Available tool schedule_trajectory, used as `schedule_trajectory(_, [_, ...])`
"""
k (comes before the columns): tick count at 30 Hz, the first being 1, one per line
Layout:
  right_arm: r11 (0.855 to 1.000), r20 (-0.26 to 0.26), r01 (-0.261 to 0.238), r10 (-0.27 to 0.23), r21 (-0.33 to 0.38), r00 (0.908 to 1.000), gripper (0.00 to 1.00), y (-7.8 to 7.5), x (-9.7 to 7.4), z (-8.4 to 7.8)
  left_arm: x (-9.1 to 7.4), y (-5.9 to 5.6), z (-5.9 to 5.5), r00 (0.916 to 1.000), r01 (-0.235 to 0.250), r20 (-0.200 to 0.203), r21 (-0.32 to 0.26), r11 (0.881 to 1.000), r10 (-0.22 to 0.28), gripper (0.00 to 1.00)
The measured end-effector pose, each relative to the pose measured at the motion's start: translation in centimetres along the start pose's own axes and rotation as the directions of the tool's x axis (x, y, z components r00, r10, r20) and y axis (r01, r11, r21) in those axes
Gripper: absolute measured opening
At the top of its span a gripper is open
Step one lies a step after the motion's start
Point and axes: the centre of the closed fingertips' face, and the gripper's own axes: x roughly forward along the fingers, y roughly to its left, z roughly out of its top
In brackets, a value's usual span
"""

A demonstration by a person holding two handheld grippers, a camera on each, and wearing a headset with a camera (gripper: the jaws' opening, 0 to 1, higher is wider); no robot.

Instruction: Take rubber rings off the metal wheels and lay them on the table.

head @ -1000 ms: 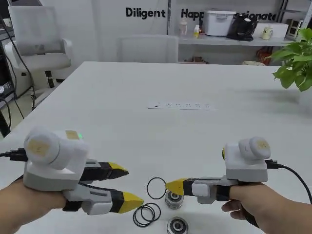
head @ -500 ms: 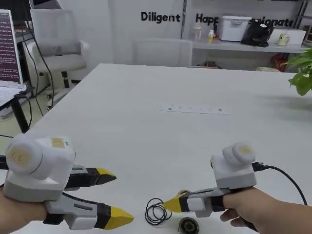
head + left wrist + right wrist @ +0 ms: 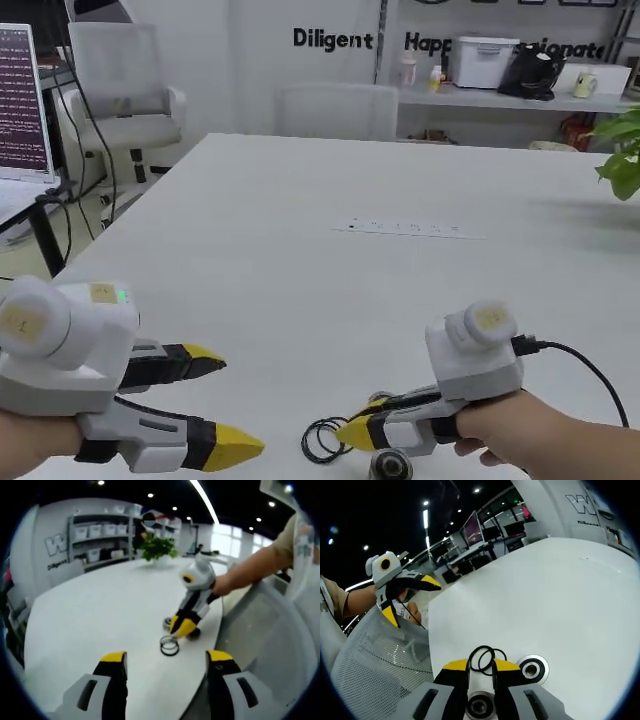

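White table (image 3: 300,260) was spread broad beneath the work, all of which was gathered at its near edge. At that edge the right gripper (image 3: 356,432) was held low and level, its jaws drawn to a narrow slit. In the right gripper view one metal wheel (image 3: 480,706) was seen through that slit, but whether it was pinched or merely lying beneath could not be told. Just off the yellow tips a small heap of loose black rubber rings (image 3: 485,659) was lying flat on the table, overlapped and touching one another. A second wheel (image 3: 532,669) was lying flat just beside the right jaw, hub upward, and whether a ring was on it could not be made out. Farther out, well apart from the heap, the left gripper (image 3: 222,400) was held above the surface with its jaws spread wide and nothing between them. The step in hand was judged to be the stripping of the wheels, several rings being already laid down. For the next move, a wheel would need to be steadied by one gripper while a ring's edge was caught by the other's tips, peeled over the rim and set beside the heap. A fine pinch would be called for, since the rings were thin and apt to slip.
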Motion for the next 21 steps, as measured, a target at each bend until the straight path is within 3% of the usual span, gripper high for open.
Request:
schedule_trajectory(5, [1.000,0.051,-0.011,0.012,-0.019,0.9986,0.26,0.6,-1.5,1.1,0.1,-0.3,0.3,0.9999,0.010,-0.005,0.009,1.000,-0.010,0.66])
schedule_trajectory(12, [0.997,0.114,0.015,-0.007,-0.069,0.9935,0.35,1.2,-4.1,1.9,0.1,-0.6,1.1,0.9997,0.016,0.016,0.004,1.000,-0.016,0.69])
schedule_trajectory(21, [0.989,0.200,0.116,-0.096,-0.095,0.9752,0.52,0.4,-8.4,1.7,0.0,-0.7,1.6,0.9995,0.012,0.030,-0.006,1.000,-0.012,0.73])
